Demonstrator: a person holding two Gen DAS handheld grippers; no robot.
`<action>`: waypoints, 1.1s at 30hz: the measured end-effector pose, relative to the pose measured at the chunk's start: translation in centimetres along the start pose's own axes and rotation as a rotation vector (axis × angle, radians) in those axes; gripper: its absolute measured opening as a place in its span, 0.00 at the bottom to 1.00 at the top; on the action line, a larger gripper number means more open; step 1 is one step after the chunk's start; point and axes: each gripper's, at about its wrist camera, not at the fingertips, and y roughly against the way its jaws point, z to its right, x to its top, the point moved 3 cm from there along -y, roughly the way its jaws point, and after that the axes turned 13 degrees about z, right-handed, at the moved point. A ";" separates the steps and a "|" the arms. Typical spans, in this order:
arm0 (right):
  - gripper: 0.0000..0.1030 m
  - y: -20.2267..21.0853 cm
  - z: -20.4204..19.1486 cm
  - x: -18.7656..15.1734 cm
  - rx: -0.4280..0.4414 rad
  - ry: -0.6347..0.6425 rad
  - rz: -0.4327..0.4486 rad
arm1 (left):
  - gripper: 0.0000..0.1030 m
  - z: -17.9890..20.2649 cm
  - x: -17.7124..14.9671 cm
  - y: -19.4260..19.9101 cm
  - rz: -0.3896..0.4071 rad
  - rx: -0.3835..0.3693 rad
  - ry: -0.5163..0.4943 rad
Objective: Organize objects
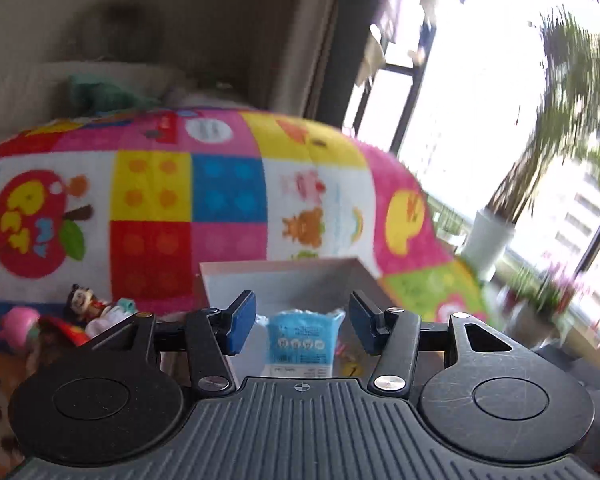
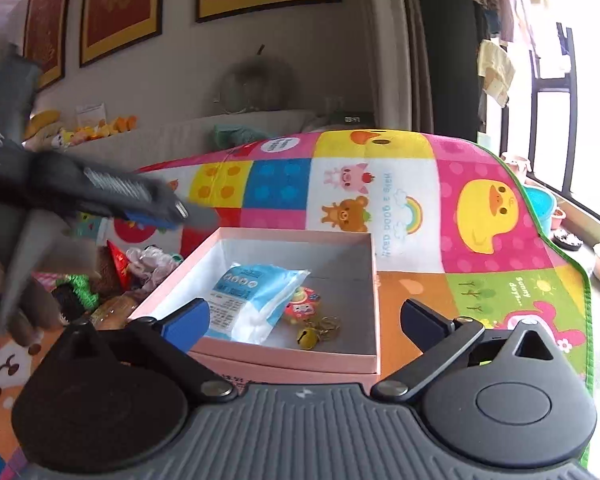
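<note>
Both grippers stand wide and empty over a bright play mat; the right gripper point(image 2: 304, 322) hangs at the near rim of a pink box point(image 2: 374, 292), the left gripper point(image 1: 302, 320) above it; inside the box a blue-and-white packet point(image 2: 256, 300) lies flat, long axis running from near left to far right, beside a small toy keychain point(image 2: 302, 306) and a bell point(image 2: 307, 338); the packet looks soft, light and crinkly, best pinched across its short width; loose toys point(image 2: 140, 266) crowd the mat at left.

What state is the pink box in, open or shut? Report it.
Open. The pink box has no lid on; a blue-white packet and keychain trinkets lie visible inside.
</note>
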 end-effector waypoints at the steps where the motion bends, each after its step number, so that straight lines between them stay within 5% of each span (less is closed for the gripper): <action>1: 0.99 -0.4 -0.3 0.0 0.010 0.000 -0.004 | 0.55 -0.8 0.3 1.4 0.025 -0.001 0.036; 6: 0.94 -3.8 -1.1 0.7 0.065 -0.117 -0.034 | 0.54 -5.6 -0.6 7.4 0.146 0.160 0.082; 9: 0.91 -5.7 -1.7 0.0 0.119 -0.174 -0.116 | 0.54 -8.5 -2.4 9.6 0.108 0.244 0.102; 11: 0.91 -5.8 -2.1 -1.0 0.157 -0.213 -0.185 | 0.54 -9.7 -3.8 10.7 0.081 0.261 0.111; 18: 0.90 -0.3 -3.7 -2.2 0.205 -0.075 -0.189 | 0.54 -9.7 -7.1 13.1 0.051 0.238 0.061; 23: 0.91 1.4 -3.9 -2.0 0.165 0.049 -0.251 | 0.54 -11.1 -6.8 13.8 0.069 0.235 0.105; 28: 1.00 -0.5 -6.2 3.5 0.188 0.001 -0.226 | 0.54 -15.9 -2.8 10.9 0.052 0.270 0.222; 33: 1.00 -10.6 -11.9 9.2 0.258 -0.135 -0.374 | 0.54 -22.5 -0.4 3.4 -0.045 0.344 0.411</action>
